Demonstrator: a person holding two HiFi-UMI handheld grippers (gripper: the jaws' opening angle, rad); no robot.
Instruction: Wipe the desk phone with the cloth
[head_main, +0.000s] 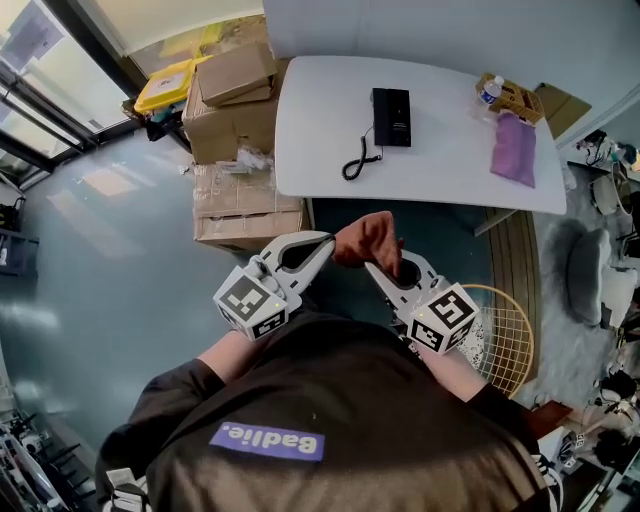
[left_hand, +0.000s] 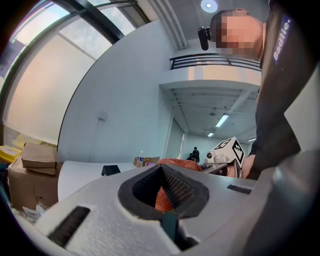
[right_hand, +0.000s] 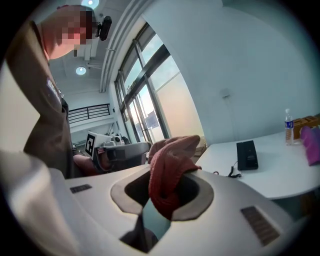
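At the far left, tall windows (head_main: 40, 90) stand beside the glossy grey-blue floor (head_main: 110, 250). Next come stacked brown cardboard boxes (head_main: 235, 95), just beside the left edge of the white bench with rounded corners (head_main: 320, 110). The black desk phone (head_main: 391, 117) lies flat near the middle of the bench, closer to its far edge. Its black coiled cord (head_main: 358, 162) curls out toward the near edge. A soft purple item (head_main: 514, 148) lies near the right edge, and a yellow-brown box (head_main: 512, 97) sits at the far right corner.

In front of the bench, above the floor, the white left gripper (head_main: 326, 243) has its jaws closed on the rust-red cloth (head_main: 368, 240). The white right gripper (head_main: 382, 265) has its jaws pressed together on the same cloth, which bulges out between them. The cloth is well apart from the desk phone.
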